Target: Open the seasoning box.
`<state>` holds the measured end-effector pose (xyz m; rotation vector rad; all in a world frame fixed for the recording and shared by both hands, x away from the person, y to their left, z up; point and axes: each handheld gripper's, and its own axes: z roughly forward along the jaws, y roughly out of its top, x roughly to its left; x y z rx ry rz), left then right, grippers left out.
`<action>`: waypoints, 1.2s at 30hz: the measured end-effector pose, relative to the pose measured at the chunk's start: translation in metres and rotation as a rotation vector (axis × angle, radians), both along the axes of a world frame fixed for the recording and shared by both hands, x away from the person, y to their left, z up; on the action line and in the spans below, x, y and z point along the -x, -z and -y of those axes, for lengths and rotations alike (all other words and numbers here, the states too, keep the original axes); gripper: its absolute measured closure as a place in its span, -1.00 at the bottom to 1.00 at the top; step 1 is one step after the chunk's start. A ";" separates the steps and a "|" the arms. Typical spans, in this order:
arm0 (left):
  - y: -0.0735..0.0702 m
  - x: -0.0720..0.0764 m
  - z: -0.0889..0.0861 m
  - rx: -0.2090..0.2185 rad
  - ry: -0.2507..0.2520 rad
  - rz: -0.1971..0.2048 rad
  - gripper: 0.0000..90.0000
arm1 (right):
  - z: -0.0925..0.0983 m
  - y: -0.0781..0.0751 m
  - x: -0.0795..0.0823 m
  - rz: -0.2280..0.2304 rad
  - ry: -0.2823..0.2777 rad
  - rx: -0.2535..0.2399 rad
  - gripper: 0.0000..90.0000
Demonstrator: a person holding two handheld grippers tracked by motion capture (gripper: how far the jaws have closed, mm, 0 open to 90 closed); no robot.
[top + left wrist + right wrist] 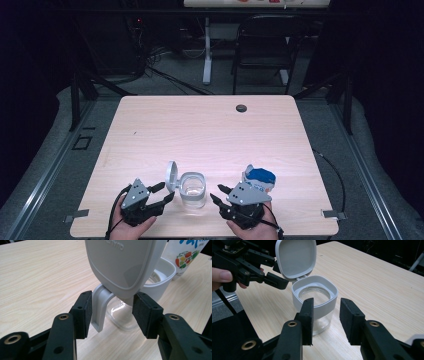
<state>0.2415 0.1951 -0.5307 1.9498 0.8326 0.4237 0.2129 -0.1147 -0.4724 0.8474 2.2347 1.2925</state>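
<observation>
Open jar between my two grippers at the table's near edge

A carton (259,179) stands behind my right gripper (219,193). My left gripper (112,315) straddles the raised lid (120,265) hinge, jaws open, seemingly not pressing; the right's jaws are open just before the glass jar (315,303), apparently empty.

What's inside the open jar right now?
The jar looks empty: through its white collar the clear glass bottom shows, with nothing lying in it. Its hinged lid stands open. The base beneath the collar's near wall is covered from view.
</observation>
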 end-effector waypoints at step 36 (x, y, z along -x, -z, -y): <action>0.002 0.000 -0.013 0.011 -0.019 -0.030 0.16 | 0.099 -0.009 0.033 0.054 0.144 -0.124 0.07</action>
